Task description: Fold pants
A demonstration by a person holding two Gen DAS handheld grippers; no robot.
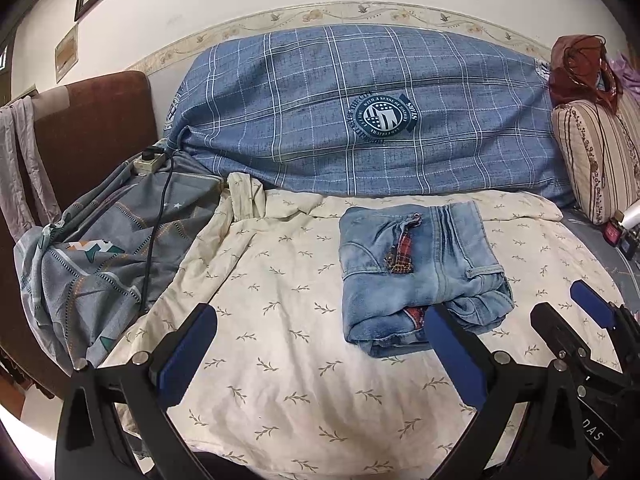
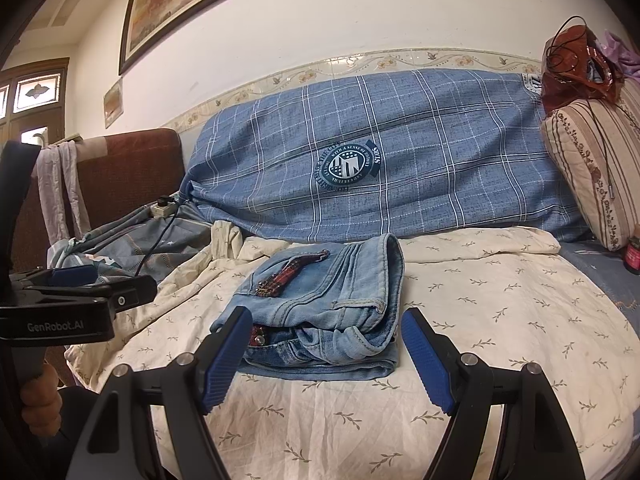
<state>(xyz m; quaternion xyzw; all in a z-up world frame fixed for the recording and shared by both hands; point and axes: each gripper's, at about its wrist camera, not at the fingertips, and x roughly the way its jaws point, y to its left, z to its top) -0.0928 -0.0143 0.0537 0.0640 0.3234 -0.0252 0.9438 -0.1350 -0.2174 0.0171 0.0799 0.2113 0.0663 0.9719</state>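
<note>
The light blue jeans point(image 1: 416, 272) lie folded into a compact bundle on the cream leaf-print sheet point(image 1: 280, 320); a red plaid lining shows at the fly. They also show in the right wrist view point(image 2: 328, 312). My left gripper point(image 1: 320, 344) is open and empty, just short of the bundle's near left side. My right gripper point(image 2: 326, 356) is open and empty, its jaws spread at either side of the bundle's near edge, not touching it. The right gripper also shows in the left wrist view point(image 1: 572, 312), and the left gripper in the right wrist view point(image 2: 80, 284).
A blue plaid quilt point(image 1: 360, 120) lies along the wall behind. A grey patterned blanket point(image 1: 100, 264) with a power strip point(image 1: 148, 160) and black cable lies at the left. A striped cushion point(image 1: 600, 152) with a brown bag point(image 1: 580, 64) stands at the right. A brown headboard point(image 1: 92, 128) is far left.
</note>
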